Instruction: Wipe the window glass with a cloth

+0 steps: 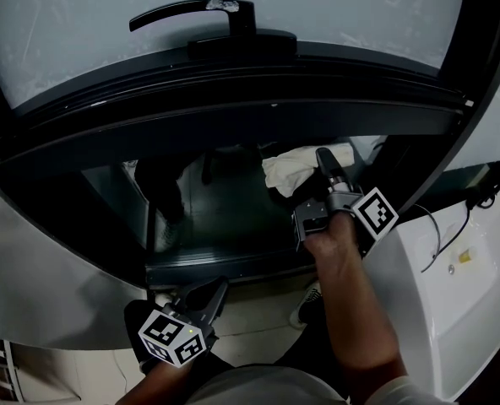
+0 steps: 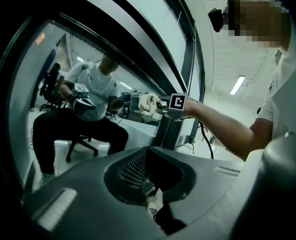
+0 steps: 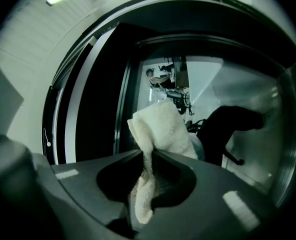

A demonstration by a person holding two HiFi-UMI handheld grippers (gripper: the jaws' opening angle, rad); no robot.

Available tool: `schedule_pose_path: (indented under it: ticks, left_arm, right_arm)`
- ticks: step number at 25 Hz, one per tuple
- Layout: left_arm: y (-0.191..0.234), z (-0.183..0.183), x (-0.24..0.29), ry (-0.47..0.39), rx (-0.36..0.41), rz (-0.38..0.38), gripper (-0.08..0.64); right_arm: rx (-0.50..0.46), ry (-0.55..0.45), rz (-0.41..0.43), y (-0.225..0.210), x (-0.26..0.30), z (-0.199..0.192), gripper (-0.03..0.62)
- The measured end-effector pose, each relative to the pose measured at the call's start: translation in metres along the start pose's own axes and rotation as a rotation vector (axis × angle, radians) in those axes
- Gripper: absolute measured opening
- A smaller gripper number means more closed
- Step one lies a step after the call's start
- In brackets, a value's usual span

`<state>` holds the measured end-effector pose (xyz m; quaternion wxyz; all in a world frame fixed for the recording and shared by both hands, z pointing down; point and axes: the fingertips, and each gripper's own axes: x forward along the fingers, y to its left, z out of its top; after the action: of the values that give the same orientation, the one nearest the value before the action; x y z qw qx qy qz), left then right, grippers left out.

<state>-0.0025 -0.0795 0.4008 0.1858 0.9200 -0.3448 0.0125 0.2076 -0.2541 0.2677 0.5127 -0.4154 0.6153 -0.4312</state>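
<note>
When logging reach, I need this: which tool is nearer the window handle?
Right. The right tool, shut on the cloth, is up at the glass, below and right of the window handle; the left tool hangs farther down, beneath the frame's bottom rail.

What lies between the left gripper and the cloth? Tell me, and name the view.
In the head view, the window's dark bottom frame rail and a stretch of glass lie between the left gripper and the cloth. Nothing loose lies there.

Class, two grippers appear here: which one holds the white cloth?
The right gripper: its jaws are shut on the white cloth, raised ahead. The left gripper, hanging low, has its jaws shut on nothing.
</note>
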Motion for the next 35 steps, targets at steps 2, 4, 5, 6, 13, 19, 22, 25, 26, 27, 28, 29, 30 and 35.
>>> schedule_pose_path:
  ticks: [2,4,5,6,13,19,22,25,26,27,28,29,30,35]
  left_arm:
    - [-0.003,-0.002,0.000,0.005,0.000,-0.005,0.017]
    - [-0.004,-0.005,0.001,0.008,0.000,-0.013,0.017]
    - [-0.005,-0.006,0.001,0.009,0.000,-0.016,0.017]
    - [-0.005,-0.008,0.002,0.009,0.000,-0.018,0.017]
    - [-0.004,-0.004,0.001,0.006,0.003,-0.013,0.017]
    - [-0.002,-0.005,0.001,0.008,-0.002,-0.009,0.017]
    - [-0.002,-0.007,0.001,0.013,-0.006,-0.009,0.017]
    - [-0.001,-0.007,0.001,0.010,-0.008,-0.009,0.017]
    - [0.000,-0.007,0.001,0.008,-0.009,-0.009,0.017]
    - [0.000,-0.007,0.001,0.006,-0.009,-0.010,0.017]
    - [0.001,-0.008,0.001,0.005,-0.009,-0.009,0.017]
    - [0.001,-0.008,0.000,0.005,-0.010,-0.008,0.017]
    - [0.001,-0.008,0.000,0.006,-0.011,-0.008,0.017]
    - [0.001,-0.007,-0.001,0.009,-0.020,-0.002,0.017]
  right_arm:
    - [0.002,0.003,0.039,0.008,0.001,0.000,0.052]
    - [-0.002,0.006,0.081,0.018,0.004,0.001,0.052]
    - [-0.005,0.008,0.092,0.021,0.005,0.001,0.052]
    - [-0.007,0.010,0.100,0.023,0.006,0.001,0.052]
    - [-0.021,0.015,0.122,0.022,0.006,0.001,0.052]
    - [-0.040,0.029,0.194,0.021,0.005,0.001,0.054]
    - [-0.051,0.029,0.214,0.021,0.005,0.002,0.054]
    - [-0.055,0.029,0.206,0.021,0.005,0.001,0.054]
    - [-0.055,0.029,0.202,0.021,0.005,0.001,0.054]
    - [-0.055,0.028,0.198,0.021,0.005,0.001,0.054]
    - [-0.055,0.027,0.195,0.021,0.004,0.001,0.054]
    - [-0.053,0.027,0.194,0.021,0.004,0.001,0.054]
    - [-0.051,0.028,0.195,0.021,0.003,0.001,0.054]
    - [-0.082,0.043,0.261,0.030,-0.006,-0.003,0.054]
